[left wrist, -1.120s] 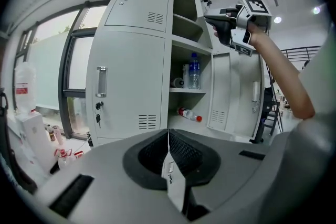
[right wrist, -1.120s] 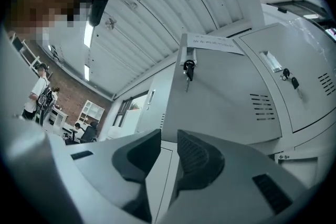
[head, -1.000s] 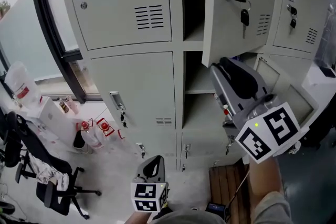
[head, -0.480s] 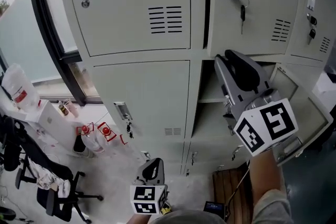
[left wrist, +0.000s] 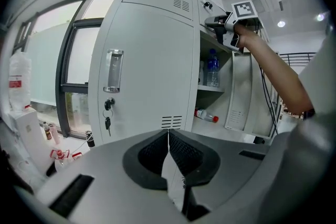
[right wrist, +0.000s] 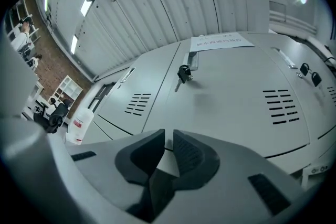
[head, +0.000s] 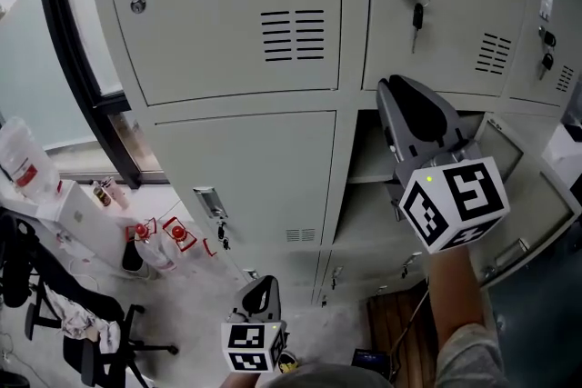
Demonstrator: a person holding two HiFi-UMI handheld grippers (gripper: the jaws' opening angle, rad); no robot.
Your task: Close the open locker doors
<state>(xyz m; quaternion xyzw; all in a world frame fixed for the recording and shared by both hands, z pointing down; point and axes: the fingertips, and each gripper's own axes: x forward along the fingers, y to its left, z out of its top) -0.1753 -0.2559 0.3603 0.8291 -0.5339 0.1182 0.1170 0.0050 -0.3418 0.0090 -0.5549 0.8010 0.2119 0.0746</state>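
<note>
The open compartment (head: pixel 362 161) is accessible from the front. Its door (head: pixel 536 195) stands swung out at the right and blocks that side. An upright bottle (left wrist: pixel 212 67) and a lying bottle (left wrist: pixel 206 115) occupy the shelves. An office chair (head: pixel 95 345) obstructs the floor at left.

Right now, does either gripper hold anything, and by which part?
Nothing is held. The left gripper is shut with nothing inside. The right gripper has just been closing its jaws; a narrow gap remains, with nothing between them.

Left tongs (left wrist: pixel 168 132) shut; right tongs (right wrist: pixel 169 136) raised, empty jaws just closing.
</note>
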